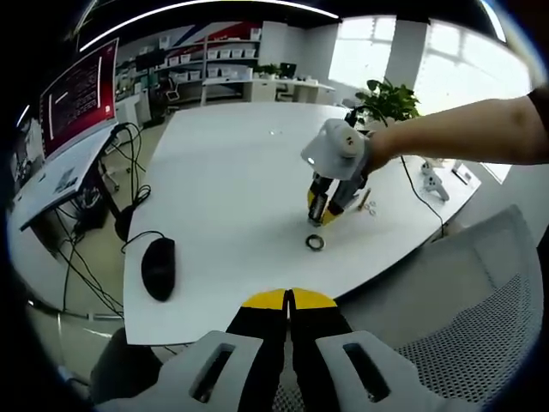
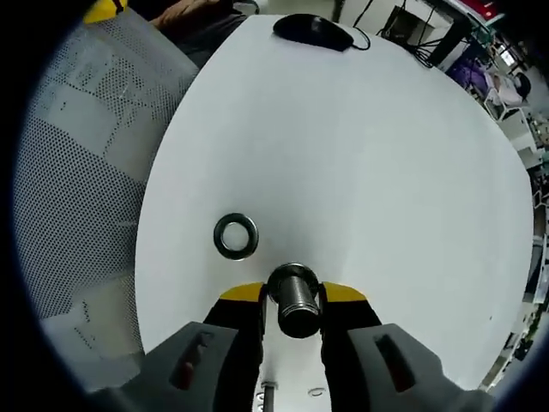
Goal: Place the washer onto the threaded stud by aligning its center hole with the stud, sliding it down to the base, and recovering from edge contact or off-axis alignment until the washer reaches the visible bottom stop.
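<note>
The right gripper [image 2: 292, 302] points down, its jaws clamped around the threaded stud [image 2: 294, 300]. The left gripper [image 1: 289, 299] hangs back, jaws pressed together, holding nothing.

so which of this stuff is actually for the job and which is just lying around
For the job:
- washer, flat on the table
- threaded stud, between the right gripper fingers
- left gripper, shut, holding nothing

Lying about:
- mouse
- mesh chair
- small hardware past the right gripper
- plant
- monitor on the side desk
</note>
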The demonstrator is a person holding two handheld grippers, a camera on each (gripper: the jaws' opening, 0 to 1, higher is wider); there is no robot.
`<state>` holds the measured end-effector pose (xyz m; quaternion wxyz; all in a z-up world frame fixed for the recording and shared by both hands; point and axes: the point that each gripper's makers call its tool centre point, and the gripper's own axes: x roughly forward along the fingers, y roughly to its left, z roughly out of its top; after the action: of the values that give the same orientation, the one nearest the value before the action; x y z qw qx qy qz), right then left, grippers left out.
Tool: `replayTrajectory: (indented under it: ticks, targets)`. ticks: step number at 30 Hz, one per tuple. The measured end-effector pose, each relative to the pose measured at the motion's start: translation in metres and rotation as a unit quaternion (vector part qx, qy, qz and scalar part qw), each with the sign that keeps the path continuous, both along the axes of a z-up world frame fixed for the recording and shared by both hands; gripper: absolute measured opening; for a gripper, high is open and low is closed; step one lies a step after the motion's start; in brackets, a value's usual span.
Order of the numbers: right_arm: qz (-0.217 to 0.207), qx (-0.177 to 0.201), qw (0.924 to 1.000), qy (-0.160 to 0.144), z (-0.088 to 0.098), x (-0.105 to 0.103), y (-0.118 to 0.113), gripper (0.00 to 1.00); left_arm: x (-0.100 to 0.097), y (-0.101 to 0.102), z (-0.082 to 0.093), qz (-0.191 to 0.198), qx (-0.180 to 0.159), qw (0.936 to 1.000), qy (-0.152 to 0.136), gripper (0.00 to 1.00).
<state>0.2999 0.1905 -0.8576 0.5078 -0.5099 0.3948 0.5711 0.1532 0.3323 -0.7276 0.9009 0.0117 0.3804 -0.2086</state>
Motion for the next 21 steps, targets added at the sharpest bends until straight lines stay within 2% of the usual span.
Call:
replayTrajectory:
  ticks: [9, 10, 11, 12, 21]
  targets:
    - [0.000, 0.034, 0.9994, 0.001, 0.016, -0.003, 0.005, 0.28, 0.000, -0.001, 0.001, -0.001, -0.001, 1.0000, -0.002, 0.00]
    - [0.001, 0.042, 0.9991, -0.006, 0.018, -0.002, 0.007, 0.30, 0.000, -0.001, 0.001, -0.001, -0.001, 1.0000, -0.002, 0.00]
    - [0.001, 0.044, 0.9990, 0.001, 0.020, -0.005, 0.008, 0.32, 0.000, -0.001, 0.001, -0.001, -0.001, 1.0000, -0.003, 0.00]
    - [0.005, 0.047, 0.9989, 0.007, 0.022, -0.008, 0.009, 0.33, 0.000, -0.001, 0.001, -0.001, -0.002, 1.0000, -0.003, 0.00]
    - [0.041, 0.066, 0.9969, -0.012, 0.035, -0.016, 0.024, 0.33, 0.001, -0.001, 0.002, -0.002, -0.004, 1.0000, -0.005, 0.00]
